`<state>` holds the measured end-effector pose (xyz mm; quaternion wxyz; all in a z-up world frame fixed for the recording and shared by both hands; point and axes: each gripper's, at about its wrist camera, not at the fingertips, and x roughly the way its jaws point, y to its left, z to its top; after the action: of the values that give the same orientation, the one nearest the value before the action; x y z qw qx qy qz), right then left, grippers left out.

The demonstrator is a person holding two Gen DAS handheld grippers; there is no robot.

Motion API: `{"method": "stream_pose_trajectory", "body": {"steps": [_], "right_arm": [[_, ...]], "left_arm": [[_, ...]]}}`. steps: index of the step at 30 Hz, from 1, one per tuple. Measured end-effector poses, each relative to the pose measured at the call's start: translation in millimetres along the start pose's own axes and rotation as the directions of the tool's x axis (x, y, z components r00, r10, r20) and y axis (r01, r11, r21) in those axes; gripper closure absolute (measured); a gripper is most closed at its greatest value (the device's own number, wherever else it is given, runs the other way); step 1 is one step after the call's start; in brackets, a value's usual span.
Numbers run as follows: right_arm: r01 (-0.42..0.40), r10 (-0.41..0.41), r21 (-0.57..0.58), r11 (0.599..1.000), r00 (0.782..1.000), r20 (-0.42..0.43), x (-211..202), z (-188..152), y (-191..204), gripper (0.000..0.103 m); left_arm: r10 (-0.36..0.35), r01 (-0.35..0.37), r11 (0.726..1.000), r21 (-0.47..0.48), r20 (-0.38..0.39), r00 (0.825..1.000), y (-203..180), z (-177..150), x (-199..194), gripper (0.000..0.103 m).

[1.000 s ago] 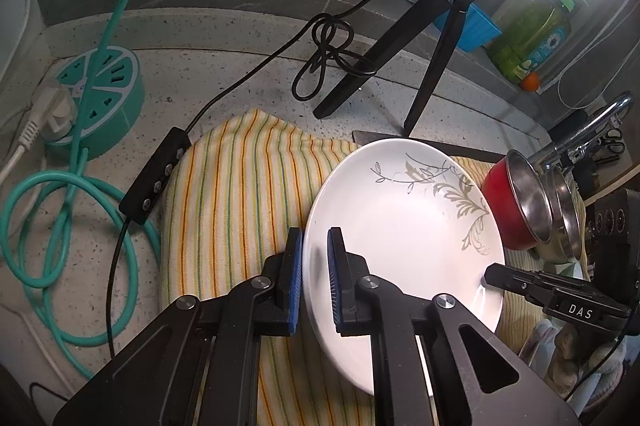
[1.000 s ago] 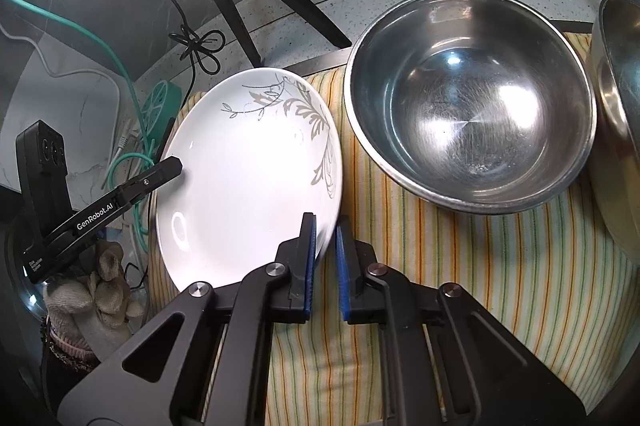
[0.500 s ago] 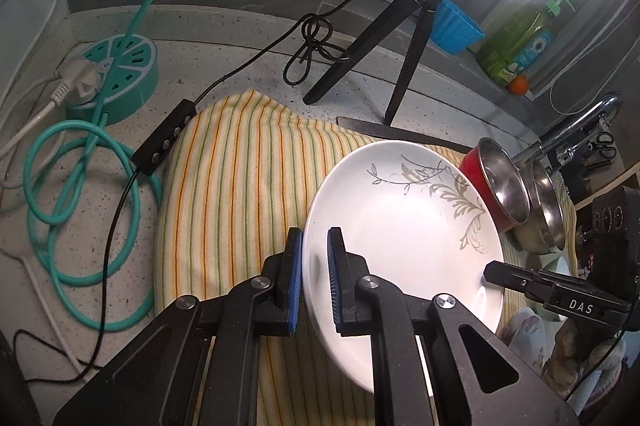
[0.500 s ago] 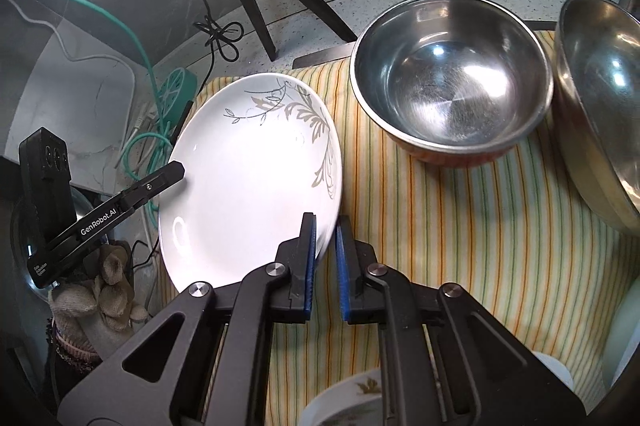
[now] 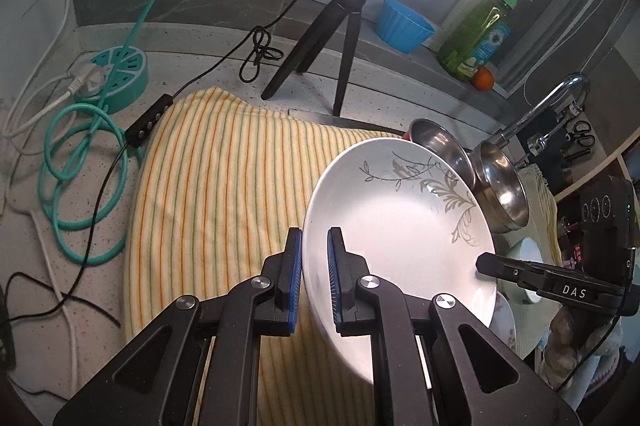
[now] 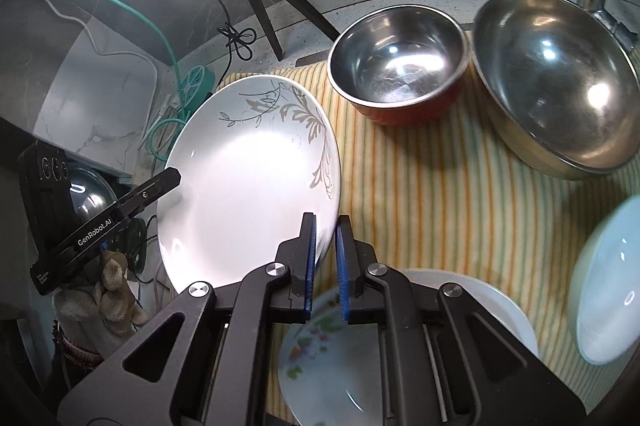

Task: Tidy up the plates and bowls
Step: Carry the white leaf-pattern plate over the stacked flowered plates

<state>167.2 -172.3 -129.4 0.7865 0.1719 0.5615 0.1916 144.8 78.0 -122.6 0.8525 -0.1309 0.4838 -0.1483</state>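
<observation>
Two tools, left tool [image 5: 314,280] and right tool [image 6: 324,262], each pinch opposite rims of a white plate [image 6: 244,177] raised above the striped cloth [image 5: 208,193]; bowls [image 6: 396,65] and another plate [image 6: 340,366] remain unsorted.

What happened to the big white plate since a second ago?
Both grippers, the left gripper and right gripper, lifted the white leaf-patterned plate up and back from the steel bowls, so the red-sided bowl looks farther off and a flowered plate shows below. Both jaws stayed shut on its rim; the striped towel stayed put.
</observation>
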Motion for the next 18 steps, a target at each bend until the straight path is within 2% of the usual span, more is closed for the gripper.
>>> {"method": "stream_pose_trajectory", "body": {"steps": [11,18], "right_arm": [[-0.004,0.004,0.002,1.000,1.000,-0.015,-39,-36,-35,0.093],[0.019,-0.019,-0.009,1.000,1.000,-0.024,-66,-60,-60,0.093]], "left_arm": [[-0.015,0.015,1.000,-0.002,0.013,1.000,-48,-41,-15,0.092],[-0.053,0.051,0.998,-0.048,-0.040,0.998,-72,-77,-13,0.092]]}}
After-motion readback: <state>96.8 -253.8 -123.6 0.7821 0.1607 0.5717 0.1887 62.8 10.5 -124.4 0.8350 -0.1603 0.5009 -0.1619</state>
